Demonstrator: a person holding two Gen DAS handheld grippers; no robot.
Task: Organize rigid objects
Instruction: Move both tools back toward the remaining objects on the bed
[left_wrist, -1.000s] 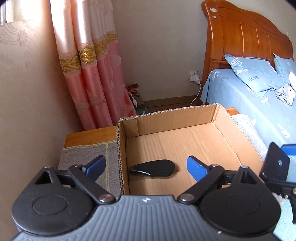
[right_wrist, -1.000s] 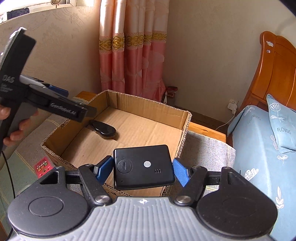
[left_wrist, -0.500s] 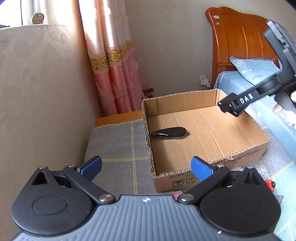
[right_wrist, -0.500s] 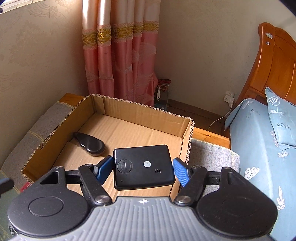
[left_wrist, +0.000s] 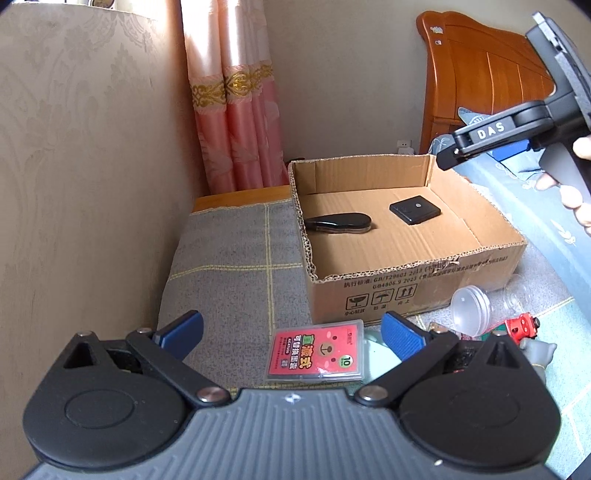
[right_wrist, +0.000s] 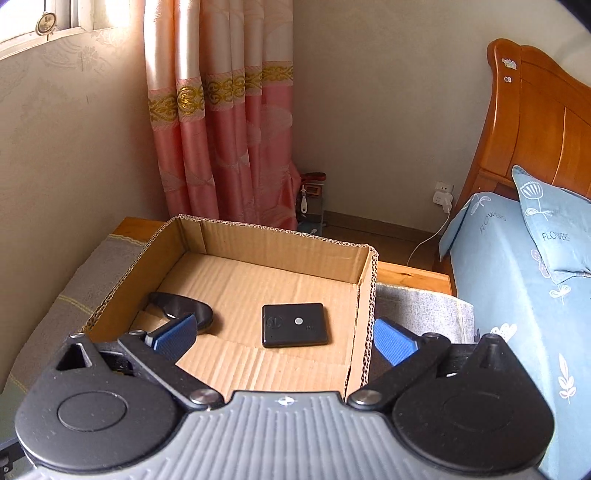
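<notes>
Dropped from right gripper (right_wrist: 283, 338), jaws just sprung wide: black square device (right_wrist: 294, 325) flat on cardboard box (right_wrist: 364, 295) floor near right wall, beside oval black case (right_wrist: 184, 308), partly hidden by blue pad. Left gripper (left_wrist: 291, 334) spread over red card pack (left_wrist: 317, 350); clutter at right half hidden.

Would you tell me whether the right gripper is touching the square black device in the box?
Apart. The right wrist view shows the right gripper open, the square black device lying flat on the box floor beyond its fingertips.

Flat device (right_wrist: 294, 325) in box (right_wrist: 280, 243) — right of curved case (right_wrist: 183, 308)
</notes>
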